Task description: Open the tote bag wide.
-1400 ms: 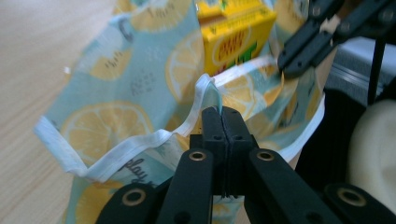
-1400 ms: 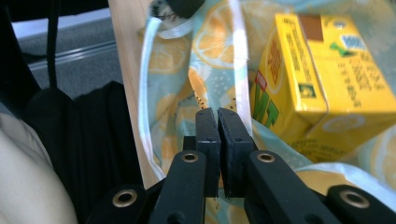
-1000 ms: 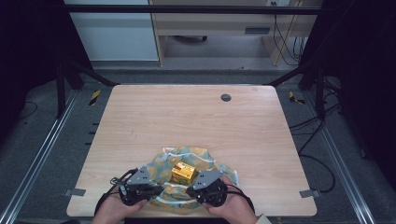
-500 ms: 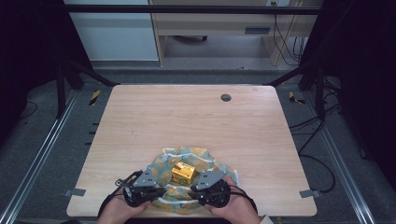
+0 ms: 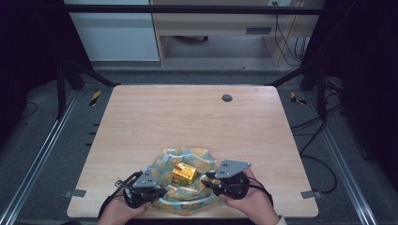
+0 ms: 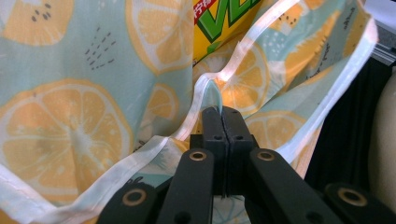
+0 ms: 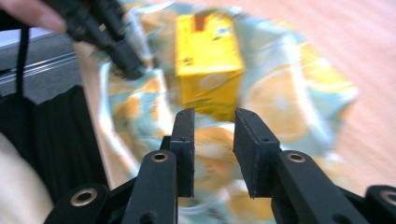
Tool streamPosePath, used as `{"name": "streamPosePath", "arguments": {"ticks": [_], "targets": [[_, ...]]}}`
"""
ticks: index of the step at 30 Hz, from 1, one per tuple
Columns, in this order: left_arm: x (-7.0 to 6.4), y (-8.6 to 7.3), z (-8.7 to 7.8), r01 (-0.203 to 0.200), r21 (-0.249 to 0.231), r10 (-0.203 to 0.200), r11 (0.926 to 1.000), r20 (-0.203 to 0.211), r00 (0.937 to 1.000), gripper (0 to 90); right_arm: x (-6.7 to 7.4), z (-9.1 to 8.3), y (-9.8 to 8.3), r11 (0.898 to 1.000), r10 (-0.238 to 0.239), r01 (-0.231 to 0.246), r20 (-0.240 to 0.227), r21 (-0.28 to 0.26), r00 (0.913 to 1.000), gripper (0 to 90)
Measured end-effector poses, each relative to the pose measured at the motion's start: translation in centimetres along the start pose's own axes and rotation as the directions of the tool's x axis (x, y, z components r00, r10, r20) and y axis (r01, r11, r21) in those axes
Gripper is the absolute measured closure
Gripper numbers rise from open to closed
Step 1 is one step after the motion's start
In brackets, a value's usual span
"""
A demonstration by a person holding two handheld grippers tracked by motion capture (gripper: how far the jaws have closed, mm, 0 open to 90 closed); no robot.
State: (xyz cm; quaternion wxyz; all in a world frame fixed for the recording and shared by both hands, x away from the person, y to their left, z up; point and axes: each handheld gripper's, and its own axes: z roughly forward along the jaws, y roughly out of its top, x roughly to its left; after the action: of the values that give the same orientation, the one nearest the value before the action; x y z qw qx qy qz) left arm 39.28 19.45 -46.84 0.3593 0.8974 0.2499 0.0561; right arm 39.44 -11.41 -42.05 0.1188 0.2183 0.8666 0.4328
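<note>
Your left tongs (image 6: 223, 112) pinch the white hem of the lemon-print cloth (image 5: 187, 185) at the worktop's (image 5: 187, 117) near edge. Your right tongs (image 7: 212, 135) have just been opening, nothing between them, facing the yellow carton (image 7: 208, 70) on the cloth.

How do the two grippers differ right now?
The left gripper is shut, pinching the cloth's white hem; the right gripper has just been opening, with nothing between its jaws. The left touches the cloth; the right hangs above it. Both point toward the yellow carton.
</note>
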Motion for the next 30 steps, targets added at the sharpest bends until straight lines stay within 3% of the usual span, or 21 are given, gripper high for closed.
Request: {"name": "streamPosePath", "arguments": {"ticks": [4,6,7,10,15,21,22,23,24,28,30], "targets": [[0.0,0.0,-0.1,-0.005,-0.001,0.005,1.0,-0.001,1.0,90.0,-2.2,-0.6,1.2,1.0,0.002,-0.001,0.043,-0.006,0.9991,69.9],[0.0,0.0,-0.1,-0.004,-0.002,0.004,1.0,-0.001,1.0,90.0,-2.5,-0.5,1.4,1.0,0.001,-0.001,0.047,-0.002,0.9989,69.6],[0.0,0.0,-0.1,-0.006,0.0,0.006,1.0,0.002,1.0,90.0,-3.5,0.0,2.0,1.0,0.004,-0.005,0.04,0.011,0.9992,66.2],[0.0,0.0,-0.1,-0.009,0.001,0.009,1.0,-0.002,1.0,90.0,-4.3,1.0,2.8,0.999,-0.008,0.007,0.035,0.032,0.9994,63.0],[-0.1,0.0,-0.1,-0.01,-0.001,0.01,0.9999,-0.002,0.9999,90.0,-5.2,3.1,3.2,0.997,-0.012,0.011,0.012,0.08,0.9999,59.0],[-0.1,0.1,-0.1,-0.011,-0.001,0.011,0.9999,-0.003,0.9999,90.0,-5.3,4.6,3.2,0.992,-0.008,0.01,-0.017,0.129,0.9998,58.5],[-0.1,0.1,-0.1,-0.011,-0.001,0.011,0.9999,-0.002,0.9999,90.0,-5.4,5.0,3.2,0.99,-0.009,0.013,-0.028,0.14,0.9996,68.5],[-0.1,0.1,-0.1,-0.011,-0.001,0.011,0.9999,-0.002,0.9999,90.0,-5.4,5.0,3.2,0.99,-0.009,0.013,-0.028,0.14,0.9996,68.5],[-0.1,0.1,-0.2,-0.012,-0.001,0.012,0.9999,-0.002,0.9999,90.0,-5.5,5.2,3.3,0.989,-0.018,0.024,-0.041,0.144,0.999,78.6],[-0.1,0.1,-0.2,-0.012,-0.001,0.012,0.9999,-0.003,0.9999,90.0,-5.6,5.3,3.7,0.99,-0.026,0.032,-0.041,0.138,0.9988,89.1],[-0.1,0.1,-0.2,-0.014,0.0,0.014,0.9999,-0.003,0.9999,90.0,-6.0,5.5,4.4,0.994,-0.012,0.016,-0.035,0.112,0.9993,90.0]]}}
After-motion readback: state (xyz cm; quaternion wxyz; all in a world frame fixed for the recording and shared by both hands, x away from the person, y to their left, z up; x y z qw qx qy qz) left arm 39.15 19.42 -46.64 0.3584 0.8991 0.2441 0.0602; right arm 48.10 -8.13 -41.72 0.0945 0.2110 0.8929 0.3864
